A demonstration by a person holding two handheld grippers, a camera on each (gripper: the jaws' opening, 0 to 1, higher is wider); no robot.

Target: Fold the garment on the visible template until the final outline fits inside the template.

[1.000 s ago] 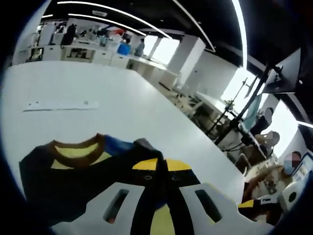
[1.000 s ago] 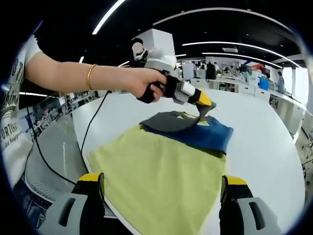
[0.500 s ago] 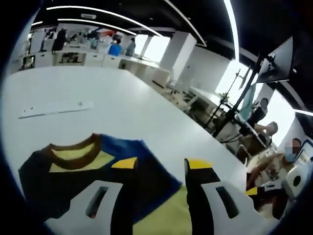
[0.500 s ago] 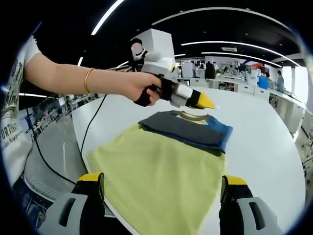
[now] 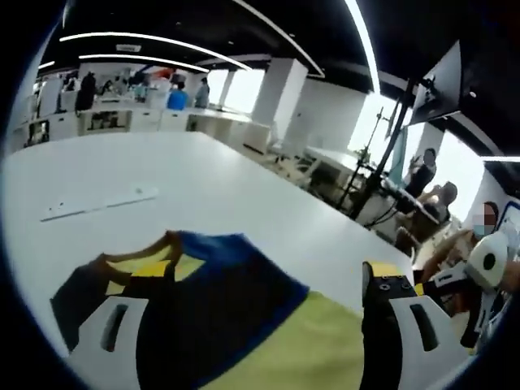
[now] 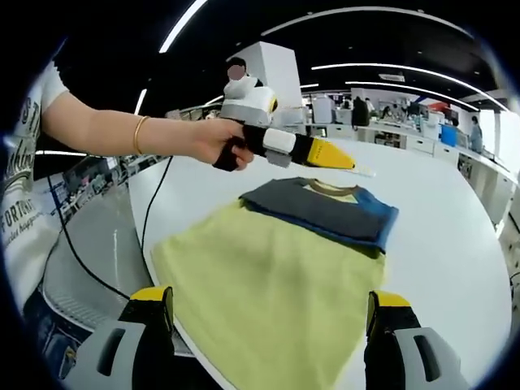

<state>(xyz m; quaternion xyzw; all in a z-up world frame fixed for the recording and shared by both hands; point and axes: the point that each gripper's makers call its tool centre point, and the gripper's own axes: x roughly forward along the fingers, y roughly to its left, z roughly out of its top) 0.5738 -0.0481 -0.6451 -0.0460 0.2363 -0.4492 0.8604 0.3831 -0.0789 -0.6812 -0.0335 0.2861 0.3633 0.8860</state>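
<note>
The garment lies flat on the white table (image 6: 455,244). Its yellow-green body (image 6: 268,276) is nearest my right gripper, and the dark grey and blue upper part (image 6: 325,210) with a brown collar (image 6: 329,188) is folded at the far end. My right gripper (image 6: 268,305) is open and holds nothing, low over the garment's near hem. A hand holds my left gripper (image 6: 345,162) above the table, just left of the collar. In the left gripper view my left gripper (image 5: 264,272) is open over the blue part (image 5: 227,284), beside the collar (image 5: 138,260) and the yellow-green body (image 5: 317,349).
A thin white strip (image 5: 97,203) lies on the table beyond the collar. The person's arm (image 6: 122,134) and a black cable (image 6: 150,219) are at the table's left edge. Stands, desks and seated people (image 5: 431,203) are past the far edge.
My left gripper let go of the dark upper part of the garment, opened and lifted clear to the left. The folded part settled flat. The right gripper stayed open and still.
</note>
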